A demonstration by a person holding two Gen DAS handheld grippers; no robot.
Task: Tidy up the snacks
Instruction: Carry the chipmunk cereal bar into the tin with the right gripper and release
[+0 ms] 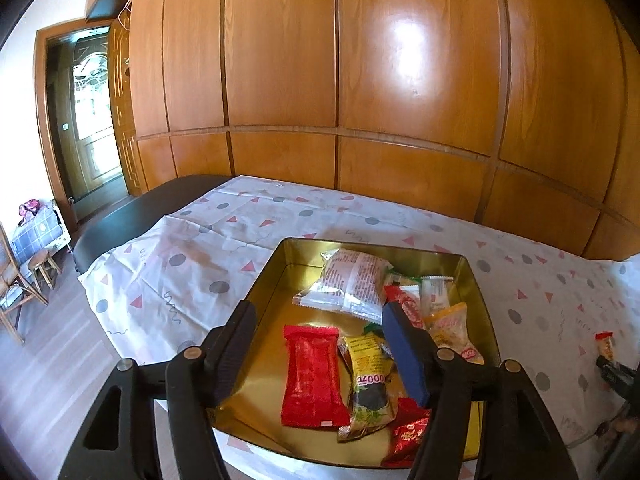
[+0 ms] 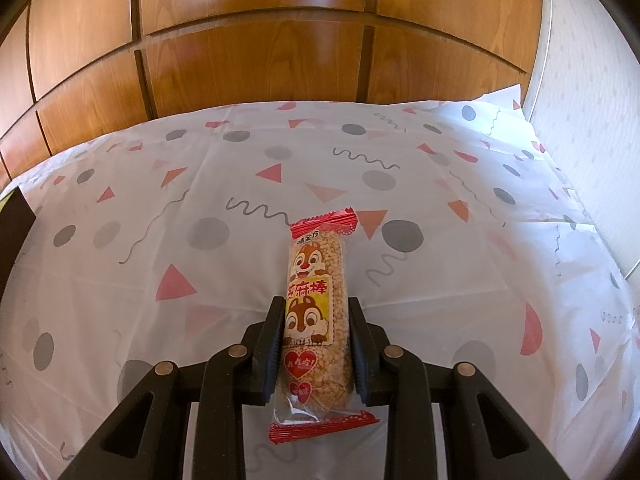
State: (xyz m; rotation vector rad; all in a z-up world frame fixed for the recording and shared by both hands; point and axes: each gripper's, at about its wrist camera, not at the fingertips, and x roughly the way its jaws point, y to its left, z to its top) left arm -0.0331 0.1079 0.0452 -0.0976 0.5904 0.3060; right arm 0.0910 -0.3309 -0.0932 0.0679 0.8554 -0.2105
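A gold tin tray [image 1: 264, 276] sits on the table and holds several wrapped snacks. Among them are a red packet [image 1: 312, 376], a yellow and black packet [image 1: 370, 384] and a clear white packet [image 1: 352, 284]. My left gripper [image 1: 318, 312] hovers over the tray's near side, open, with nothing between its pads. My right gripper [image 2: 315, 305] is shut on a sesame bar [image 2: 316, 272] in a squirrel-print wrapper with red ends, held just above the tablecloth. That bar's red end [image 1: 605, 344] shows at the far right of the left wrist view.
A white tablecloth [image 2: 160, 240] with pink triangles and grey dots covers the table. Wooden panelling [image 1: 360, 80] stands right behind it. A bare black stretch of table [image 1: 132, 216] lies at the left, with a doorway and stools [image 1: 44, 264] beyond. A wall [image 2: 580, 80] borders the right.
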